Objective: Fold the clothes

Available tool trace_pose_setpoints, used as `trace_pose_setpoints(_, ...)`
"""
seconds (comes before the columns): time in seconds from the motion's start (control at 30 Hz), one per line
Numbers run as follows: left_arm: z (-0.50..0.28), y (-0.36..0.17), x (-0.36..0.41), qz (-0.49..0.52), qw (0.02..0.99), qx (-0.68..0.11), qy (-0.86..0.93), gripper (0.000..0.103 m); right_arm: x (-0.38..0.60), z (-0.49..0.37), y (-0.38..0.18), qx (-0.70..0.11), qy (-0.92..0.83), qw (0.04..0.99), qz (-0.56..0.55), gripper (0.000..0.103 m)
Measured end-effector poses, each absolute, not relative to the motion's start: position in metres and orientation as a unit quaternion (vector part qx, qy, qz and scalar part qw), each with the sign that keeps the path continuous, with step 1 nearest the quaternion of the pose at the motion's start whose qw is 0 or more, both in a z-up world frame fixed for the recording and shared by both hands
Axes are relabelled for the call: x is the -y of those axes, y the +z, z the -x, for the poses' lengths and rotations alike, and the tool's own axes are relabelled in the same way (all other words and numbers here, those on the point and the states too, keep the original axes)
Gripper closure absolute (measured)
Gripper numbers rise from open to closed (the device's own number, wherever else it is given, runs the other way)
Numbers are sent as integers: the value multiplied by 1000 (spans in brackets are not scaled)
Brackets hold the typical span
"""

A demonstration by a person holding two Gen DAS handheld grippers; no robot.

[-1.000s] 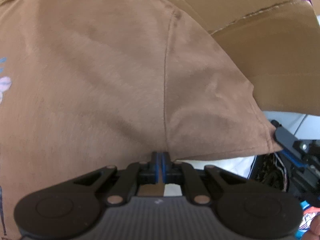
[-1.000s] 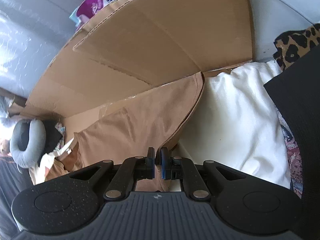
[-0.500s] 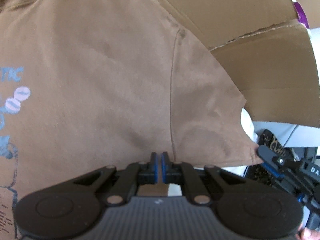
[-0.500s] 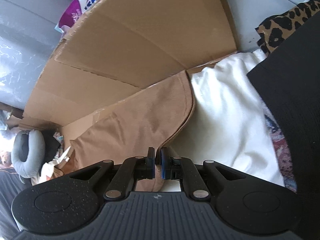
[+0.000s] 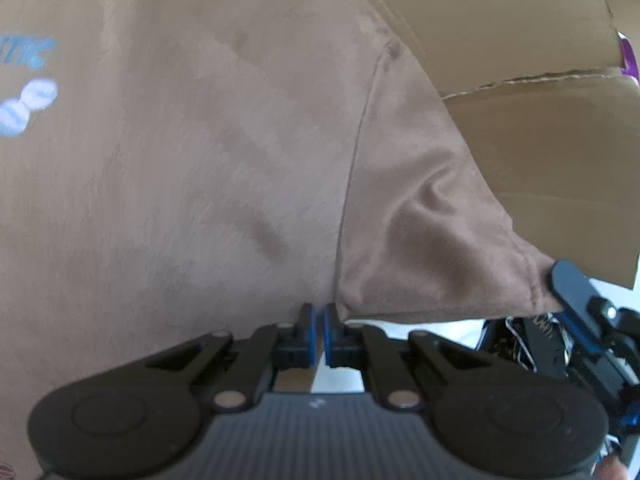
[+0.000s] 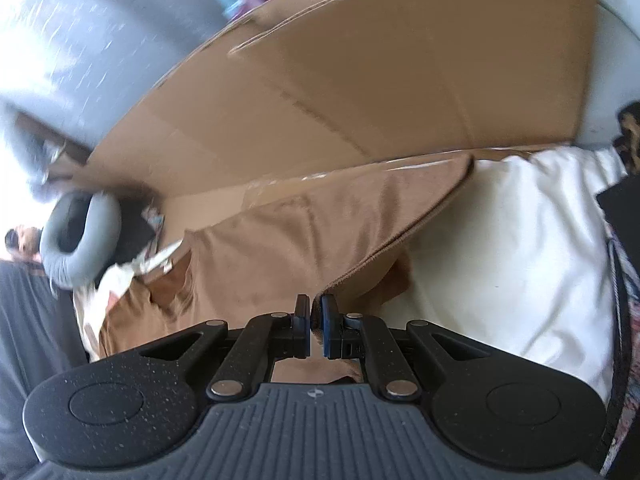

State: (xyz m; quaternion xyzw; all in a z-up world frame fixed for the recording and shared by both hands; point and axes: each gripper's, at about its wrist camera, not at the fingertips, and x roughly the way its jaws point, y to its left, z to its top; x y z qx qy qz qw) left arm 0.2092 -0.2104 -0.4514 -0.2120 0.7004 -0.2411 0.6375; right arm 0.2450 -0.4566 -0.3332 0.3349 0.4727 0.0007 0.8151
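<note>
The brown T-shirt point(image 5: 200, 168) lies spread ahead of the left gripper point(image 5: 316, 320) on a flattened cardboard sheet point(image 5: 540, 140), its body running away to the left, where a blue print point(image 5: 28, 80) shows, and its sleeve point(image 5: 432, 240) fanning out to the right. The long seam between body and sleeve runs almost straight up from the left gripper's closed jaws, which pinch the cloth right at the armpit. At the far right of that view the right gripper point(image 5: 568, 280) clamps the sleeve's hem corner, so the 2 grippers stand near each other with only the sleeve stretched between them.

In the right wrist view the right gripper point(image 6: 316, 312) is likewise shut on the T-shirt's hem edge, and the brown cloth trails away up and to the left across the cardboard, beside a white cushion point(image 6: 520, 260) on the right. A grey neck pillow point(image 6: 76, 236) sits well off to the left.

Judging from this, the sleeve is the part in hand, and the right gripper, holding its free tip, is the 1 placed to carry it over the seam onto the body.
</note>
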Motion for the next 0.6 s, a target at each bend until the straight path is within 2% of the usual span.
trace_pose_setpoints(0.43, -214, -468, 210, 257, 608, -716, -225, 103, 418, -262, -337, -500, 65, 807, -307, 100)
trace_pose_setpoints(0.6, -233, -458, 198, 226, 593, -743, -212, 97, 408, -265, -342, -504, 100, 801, -308, 100)
